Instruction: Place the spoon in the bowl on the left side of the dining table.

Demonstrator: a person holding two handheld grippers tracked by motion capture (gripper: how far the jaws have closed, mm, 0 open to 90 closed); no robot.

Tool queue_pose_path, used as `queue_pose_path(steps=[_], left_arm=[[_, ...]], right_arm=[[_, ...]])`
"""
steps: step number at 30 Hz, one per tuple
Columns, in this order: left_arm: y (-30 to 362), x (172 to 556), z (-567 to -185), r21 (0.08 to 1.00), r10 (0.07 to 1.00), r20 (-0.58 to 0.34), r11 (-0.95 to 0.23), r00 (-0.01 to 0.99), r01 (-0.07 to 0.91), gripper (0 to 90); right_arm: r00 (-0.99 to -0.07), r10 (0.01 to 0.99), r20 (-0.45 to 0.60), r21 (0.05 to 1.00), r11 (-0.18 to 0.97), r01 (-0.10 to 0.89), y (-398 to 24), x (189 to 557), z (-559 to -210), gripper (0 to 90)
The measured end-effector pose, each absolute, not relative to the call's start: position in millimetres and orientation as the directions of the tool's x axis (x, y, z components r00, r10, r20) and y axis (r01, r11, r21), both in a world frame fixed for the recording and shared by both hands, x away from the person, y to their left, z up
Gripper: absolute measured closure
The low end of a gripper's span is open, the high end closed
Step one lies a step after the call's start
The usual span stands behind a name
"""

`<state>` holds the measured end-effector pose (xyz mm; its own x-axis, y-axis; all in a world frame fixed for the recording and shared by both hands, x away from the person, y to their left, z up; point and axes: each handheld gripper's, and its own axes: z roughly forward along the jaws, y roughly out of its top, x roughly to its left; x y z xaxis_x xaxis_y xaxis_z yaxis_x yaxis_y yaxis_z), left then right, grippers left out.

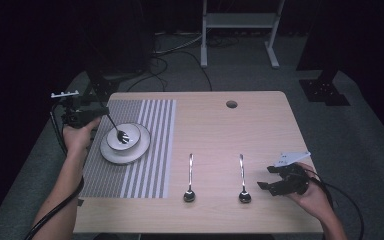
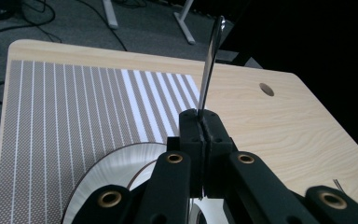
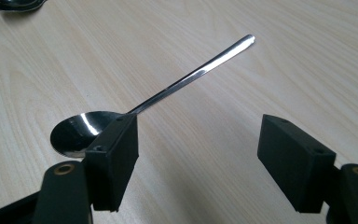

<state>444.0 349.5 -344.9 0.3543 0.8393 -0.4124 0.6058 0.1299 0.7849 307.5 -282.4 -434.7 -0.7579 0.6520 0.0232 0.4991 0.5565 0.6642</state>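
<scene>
A metal utensil is clamped by its handle in my shut left gripper, at the left edge of the table. Its head rests in a small dish stacked on a white plate, on a grey striped placemat. In the left gripper view the slim handle rises from my left gripper, above the plate rim. Two spoons lie side by side on bare wood. My right gripper stands open just right of the right spoon; its left finger hides part of the bowl.
The wooden table has a round hole near its far edge. White frame legs and cables lie on the floor behind it. A dark stand rises behind the table's far left corner. The second spoon's bowl shows at top left.
</scene>
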Motion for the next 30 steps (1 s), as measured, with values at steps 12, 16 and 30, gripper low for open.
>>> queue_pose_path(steps=[12, 16, 30], left_arm=[[356, 444, -356, 0.781, 0.852, -0.408, 0.141, 0.326, 0.609, 89.2], [356, 444, -361, 0.777, 0.853, -0.415, 0.151, 0.316, 0.612, 89.1], [359, 445, -374, 0.762, 0.858, -0.418, 0.151, 0.3, 0.629, 88.7]], right_arm=[[-0.757, 0.653, 0.027, 0.656, 0.559, 0.507, -283, 308, -437, 27.9], [-0.755, 0.656, 0.027, 0.655, 0.559, 0.509, -284, 308, -437, 27.8], [-0.754, 0.656, 0.026, 0.653, 0.56, 0.51, -284, 308, -438, 27.8]])
